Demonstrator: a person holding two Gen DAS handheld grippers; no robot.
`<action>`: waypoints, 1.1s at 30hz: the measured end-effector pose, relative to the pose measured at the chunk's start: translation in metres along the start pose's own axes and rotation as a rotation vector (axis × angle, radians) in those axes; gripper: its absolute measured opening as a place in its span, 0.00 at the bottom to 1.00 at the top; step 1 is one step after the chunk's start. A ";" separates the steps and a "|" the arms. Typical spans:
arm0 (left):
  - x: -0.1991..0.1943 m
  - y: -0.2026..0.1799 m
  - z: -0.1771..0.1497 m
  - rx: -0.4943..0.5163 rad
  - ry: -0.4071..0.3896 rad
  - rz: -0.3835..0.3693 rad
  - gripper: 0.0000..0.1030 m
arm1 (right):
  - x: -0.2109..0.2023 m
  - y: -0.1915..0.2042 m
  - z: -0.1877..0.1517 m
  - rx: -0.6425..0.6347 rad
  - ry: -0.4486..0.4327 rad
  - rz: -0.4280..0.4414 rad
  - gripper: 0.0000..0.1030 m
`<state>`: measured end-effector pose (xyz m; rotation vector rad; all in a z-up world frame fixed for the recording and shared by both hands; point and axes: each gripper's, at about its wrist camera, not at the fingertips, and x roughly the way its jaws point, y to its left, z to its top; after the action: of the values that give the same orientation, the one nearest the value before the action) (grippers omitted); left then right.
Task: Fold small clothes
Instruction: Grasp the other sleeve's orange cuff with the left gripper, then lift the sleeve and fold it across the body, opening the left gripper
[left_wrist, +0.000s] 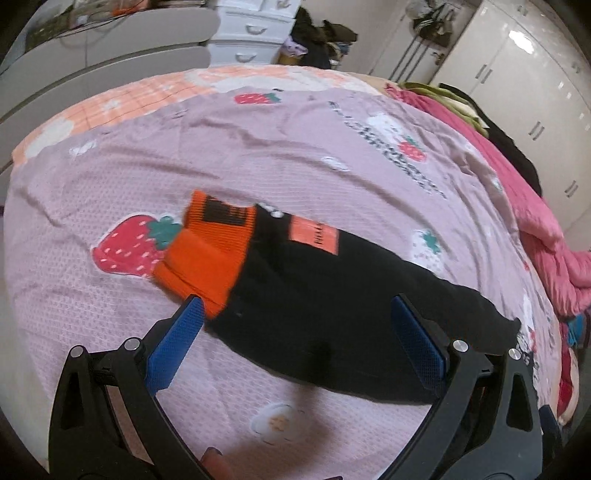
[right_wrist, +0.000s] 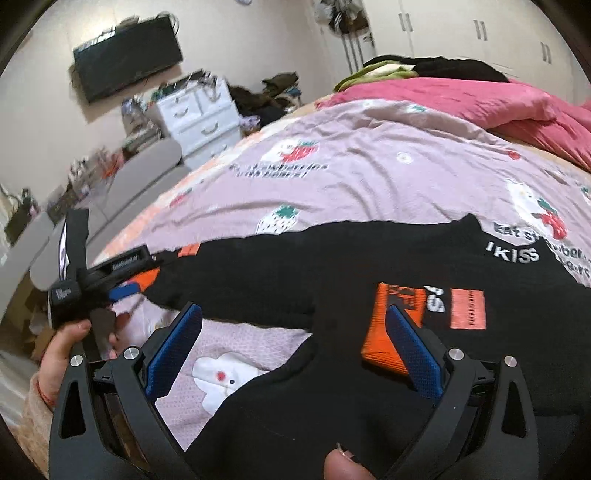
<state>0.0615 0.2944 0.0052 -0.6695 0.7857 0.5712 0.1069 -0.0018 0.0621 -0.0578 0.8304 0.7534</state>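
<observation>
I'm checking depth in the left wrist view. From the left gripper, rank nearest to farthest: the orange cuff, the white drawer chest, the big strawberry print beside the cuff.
From the left gripper:
1. Orange cuff, at the left fingertip.
2. Big strawberry print, on the bedsheet, farther left.
3. White drawer chest, past the bed's far edge.

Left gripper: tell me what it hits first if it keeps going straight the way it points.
Most likely the black garment spread on the bedsheet. The left gripper has its jaws open right over the dark fabric, beside the orange cuff. Depth is hard to judge.
</observation>
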 end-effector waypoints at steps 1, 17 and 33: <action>0.002 0.004 0.001 -0.017 0.006 0.006 0.91 | 0.004 0.004 0.000 -0.010 0.010 -0.004 0.96; 0.024 0.028 0.004 -0.187 -0.023 -0.049 0.65 | -0.002 -0.013 -0.027 0.021 0.055 -0.039 0.96; -0.004 0.020 0.005 -0.180 -0.128 -0.236 0.08 | -0.032 -0.080 -0.066 0.182 0.019 -0.104 0.96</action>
<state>0.0479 0.3098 0.0045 -0.8697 0.5304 0.4669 0.1001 -0.1011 0.0194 0.0543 0.9045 0.5777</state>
